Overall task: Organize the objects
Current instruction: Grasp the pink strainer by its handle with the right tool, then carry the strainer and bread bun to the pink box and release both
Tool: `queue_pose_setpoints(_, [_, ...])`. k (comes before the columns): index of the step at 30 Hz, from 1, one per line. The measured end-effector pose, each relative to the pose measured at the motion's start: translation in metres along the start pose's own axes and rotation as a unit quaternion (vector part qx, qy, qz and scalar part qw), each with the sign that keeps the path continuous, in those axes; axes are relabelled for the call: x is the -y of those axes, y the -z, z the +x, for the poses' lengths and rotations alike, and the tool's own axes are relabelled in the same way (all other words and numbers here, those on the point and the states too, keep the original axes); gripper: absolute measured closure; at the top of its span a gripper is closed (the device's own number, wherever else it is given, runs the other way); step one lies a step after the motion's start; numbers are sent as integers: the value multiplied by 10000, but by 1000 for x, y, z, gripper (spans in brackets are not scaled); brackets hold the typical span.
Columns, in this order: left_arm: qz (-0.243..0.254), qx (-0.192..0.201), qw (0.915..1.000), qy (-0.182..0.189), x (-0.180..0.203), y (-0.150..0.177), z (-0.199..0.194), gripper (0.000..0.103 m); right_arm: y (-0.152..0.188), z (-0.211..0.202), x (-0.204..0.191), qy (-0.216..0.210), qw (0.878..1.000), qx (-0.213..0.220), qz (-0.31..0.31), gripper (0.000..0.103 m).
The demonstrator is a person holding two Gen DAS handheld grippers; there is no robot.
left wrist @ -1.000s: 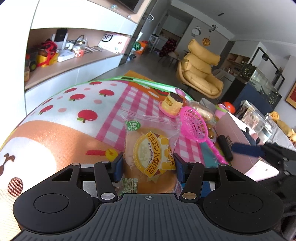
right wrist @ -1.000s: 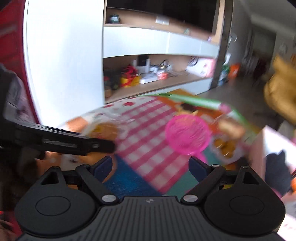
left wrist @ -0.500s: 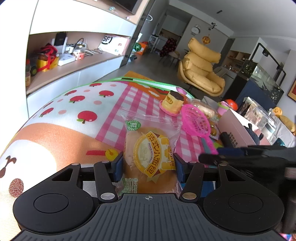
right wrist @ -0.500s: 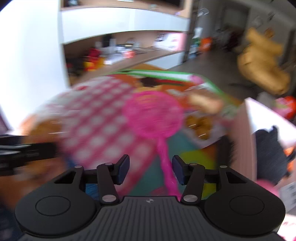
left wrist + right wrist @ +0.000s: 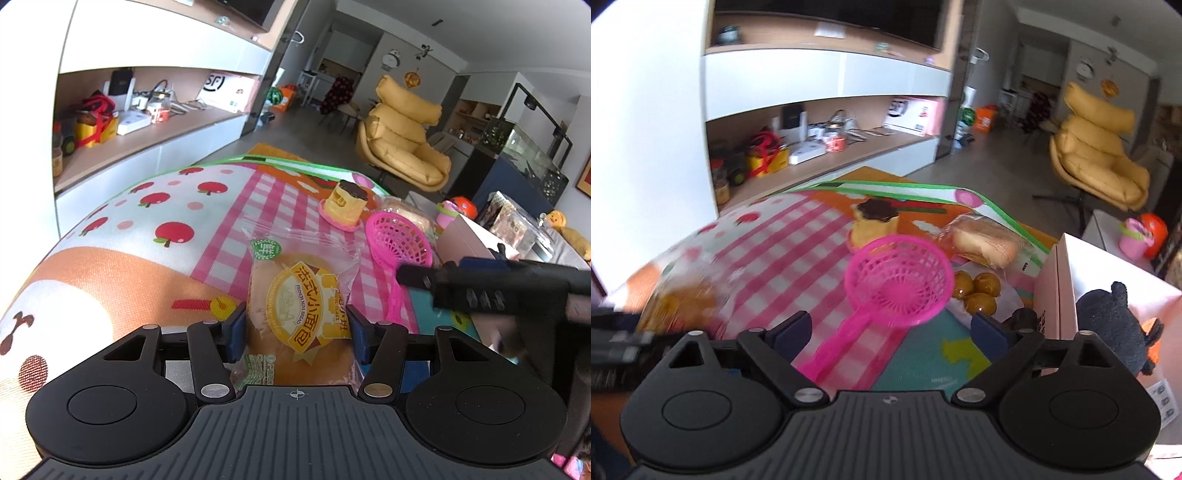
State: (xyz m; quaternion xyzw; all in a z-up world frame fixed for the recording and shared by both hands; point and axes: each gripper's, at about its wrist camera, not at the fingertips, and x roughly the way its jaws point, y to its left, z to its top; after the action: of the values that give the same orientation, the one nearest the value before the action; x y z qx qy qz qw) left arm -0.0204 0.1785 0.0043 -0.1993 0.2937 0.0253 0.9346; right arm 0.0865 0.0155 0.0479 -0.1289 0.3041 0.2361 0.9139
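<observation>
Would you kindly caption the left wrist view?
Left hand-held gripper clamps a packaged bread bun on the patterned play mat.

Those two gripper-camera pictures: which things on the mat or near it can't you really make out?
- Packaged bread, left view: its near end is hidden behind the left gripper; in the right view it is smeared by blur.
- Pink strainer, right view: handle end hidden behind the right gripper, whose jaws are opening.
- Black plush toy, right view: partly hidden by the pink box.
- Shelf clutter: too small to identify.
</observation>
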Motion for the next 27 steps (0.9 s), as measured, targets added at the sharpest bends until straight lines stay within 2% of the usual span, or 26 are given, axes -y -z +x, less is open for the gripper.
queue_pose_setpoints(4, [24, 23, 10000, 23, 1, 1, -1, 45, -11, 25, 2, 82, 9994, -24, 336, 0])
queue_pose_setpoints(8, [21, 39, 10000, 60, -4, 0, -1, 45, -17, 52, -9, 306, 9995, -119, 17, 0])
queue_pose_setpoints(11, [22, 37, 10000, 56, -4, 0, -1, 45, -19, 60, -19, 502, 9977, -248, -375, 20])
queue_pose_setpoints(12, [24, 38, 10000, 51, -4, 0, -1, 45, -19, 58, -20, 556, 9971, -270, -437, 20])
queue_pose_setpoints(15, [48, 49, 10000, 15, -4, 0, -1, 45, -17, 35, -17, 398, 9982, -165, -425, 20])
queue_pose_setpoints(20, [208, 87, 9996, -143, 3, 2, -1, 45, 1, -33, -12, 151, 9979, 149, -607, 20])
queue_pose_setpoints(24, [346, 8, 9990, -277, 12, 4, -5, 45, 27, -82, -4, 303, 9969, 351, -638, 20])
queue_pose_setpoints(27, [478, -128, 9985, -222, 23, 8, -9, 45, 50, -112, 7, 409, 9974, 368, -466, 20])
